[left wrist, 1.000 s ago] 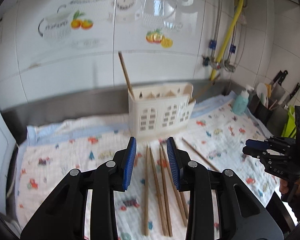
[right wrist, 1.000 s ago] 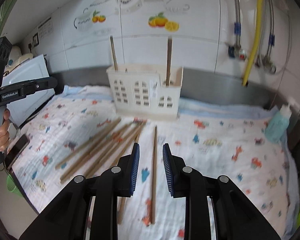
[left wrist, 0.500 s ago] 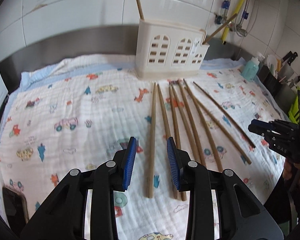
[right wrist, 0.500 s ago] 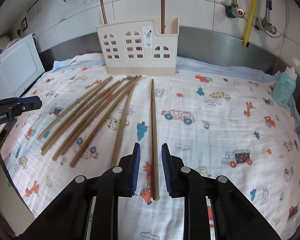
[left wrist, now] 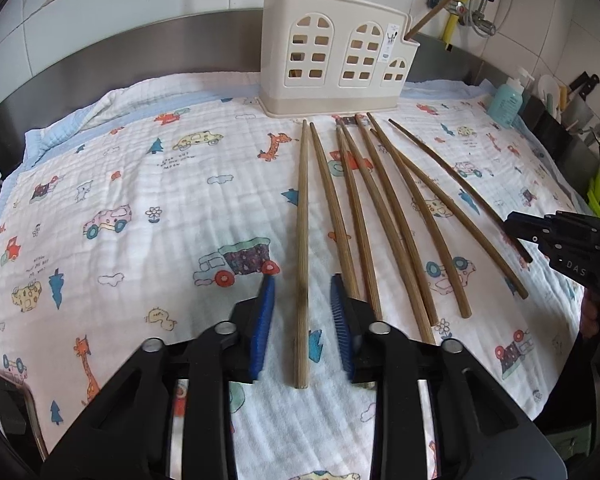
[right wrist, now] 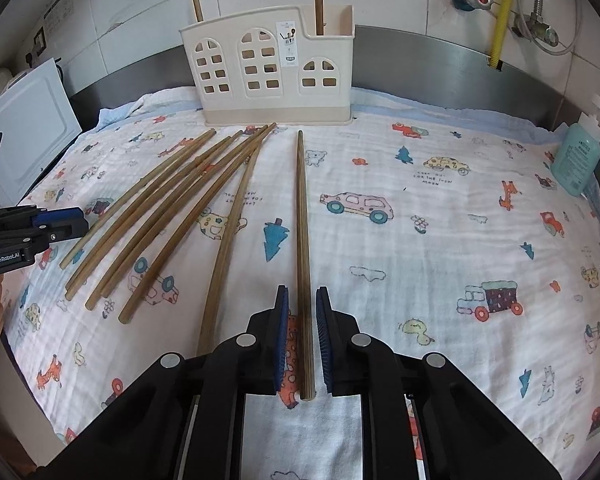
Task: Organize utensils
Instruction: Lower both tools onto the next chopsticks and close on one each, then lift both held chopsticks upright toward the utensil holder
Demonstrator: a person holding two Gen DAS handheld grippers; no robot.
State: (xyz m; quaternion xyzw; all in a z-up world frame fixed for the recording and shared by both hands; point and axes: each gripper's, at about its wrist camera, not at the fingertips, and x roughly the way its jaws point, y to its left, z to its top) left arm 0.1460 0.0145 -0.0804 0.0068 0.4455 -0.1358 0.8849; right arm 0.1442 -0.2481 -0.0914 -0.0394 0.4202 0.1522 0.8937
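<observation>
Several brown wooden chopsticks (left wrist: 364, 216) lie fanned on a printed cloth (left wrist: 140, 184) before a cream house-shaped utensil holder (left wrist: 332, 52) that has two chopsticks standing in it. My left gripper (left wrist: 302, 280) is open, low over the cloth, its jaws on either side of the leftmost chopstick (left wrist: 302, 240). My right gripper (right wrist: 302, 294) is open and straddles the near end of the rightmost chopstick (right wrist: 302, 240). The holder (right wrist: 268, 68) and the other chopsticks (right wrist: 172, 216) show in the right wrist view.
A teal soap bottle (right wrist: 576, 160) stands at the cloth's right edge. Knives and tools (left wrist: 572, 96) stand in a dark rack at far right. A white board (right wrist: 24, 132) leans at the left. A tiled wall with pipes (right wrist: 500, 8) is behind.
Both grippers have dropped and tilted down toward the cloth. Each now has one chopstick's near end between its open jaws. The chopsticks have not moved.
</observation>
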